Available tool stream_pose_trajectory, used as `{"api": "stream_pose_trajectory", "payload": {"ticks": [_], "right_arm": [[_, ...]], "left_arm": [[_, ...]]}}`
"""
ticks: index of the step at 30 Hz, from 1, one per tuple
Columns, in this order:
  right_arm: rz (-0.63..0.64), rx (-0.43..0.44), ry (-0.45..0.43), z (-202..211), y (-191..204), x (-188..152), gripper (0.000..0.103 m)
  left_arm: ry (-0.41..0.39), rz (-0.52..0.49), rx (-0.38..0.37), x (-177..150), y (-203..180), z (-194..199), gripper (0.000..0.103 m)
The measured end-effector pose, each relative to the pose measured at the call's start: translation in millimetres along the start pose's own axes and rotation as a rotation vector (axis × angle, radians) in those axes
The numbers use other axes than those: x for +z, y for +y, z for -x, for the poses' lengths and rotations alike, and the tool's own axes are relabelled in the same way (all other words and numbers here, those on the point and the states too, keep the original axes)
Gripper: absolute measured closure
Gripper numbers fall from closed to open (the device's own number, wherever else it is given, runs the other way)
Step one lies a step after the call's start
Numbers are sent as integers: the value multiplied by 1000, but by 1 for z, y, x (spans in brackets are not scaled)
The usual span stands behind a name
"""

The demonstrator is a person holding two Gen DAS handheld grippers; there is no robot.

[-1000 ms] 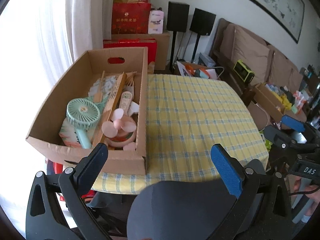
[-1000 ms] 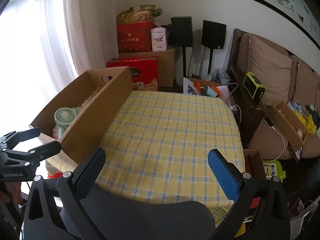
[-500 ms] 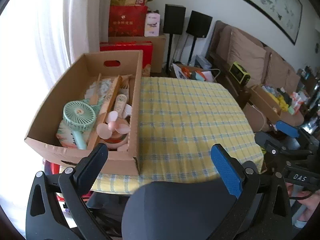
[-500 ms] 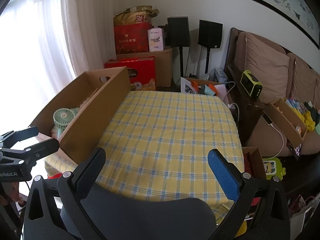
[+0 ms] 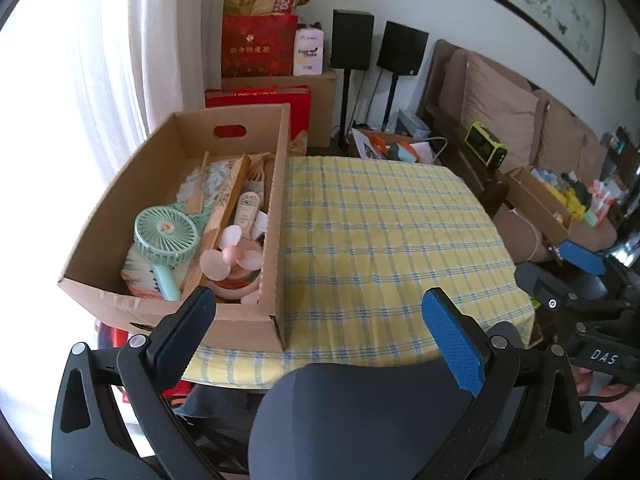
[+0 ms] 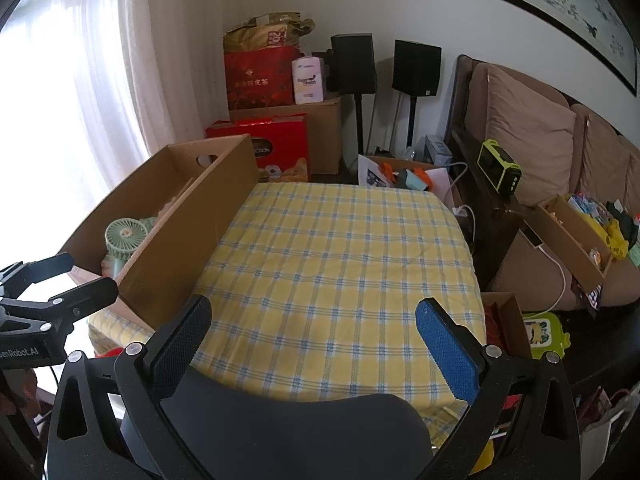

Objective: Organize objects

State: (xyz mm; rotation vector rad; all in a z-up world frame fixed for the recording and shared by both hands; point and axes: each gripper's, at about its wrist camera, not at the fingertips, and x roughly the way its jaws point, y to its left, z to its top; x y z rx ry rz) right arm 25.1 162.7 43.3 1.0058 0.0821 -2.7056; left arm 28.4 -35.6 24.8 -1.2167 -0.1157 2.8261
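A cardboard box (image 5: 276, 216) stands on the left side of a table with a yellow checked cloth (image 5: 384, 240). In it lie a green hand fan (image 5: 166, 236), a pink fan (image 5: 236, 260), a white handle (image 5: 248, 208) and wooden folding fans (image 5: 228, 196). My left gripper (image 5: 320, 320) is open and empty, held above the table's near edge. My right gripper (image 6: 312, 328) is open and empty, also above the near edge, to the right of the box (image 6: 192, 216). The green fan (image 6: 124, 236) shows over the box wall in the right wrist view.
Red gift boxes (image 6: 260, 80) and cartons are stacked behind the table by the curtain. Two black speakers (image 6: 416, 66) stand on poles. A brown sofa (image 6: 532, 140) with a small box of items (image 6: 576, 236) is at right. Clutter lies on the floor.
Both grippers have drawn back and risen slightly; the table and box look a little farther away. Both stay open and empty. Nothing on the table has moved.
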Motion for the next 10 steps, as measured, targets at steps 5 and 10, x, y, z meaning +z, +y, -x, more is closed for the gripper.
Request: {"api": "stream_pose_trajectory", "payload": {"ticks": [5,10], "right_arm": [[-1,0,1,-1,0,0,0],[-1,2,0,0,0,0,0]], "left_arm": [[-10,9,-5,1,0,2,0],[-9,7,-7,2,0,2,0]]}}
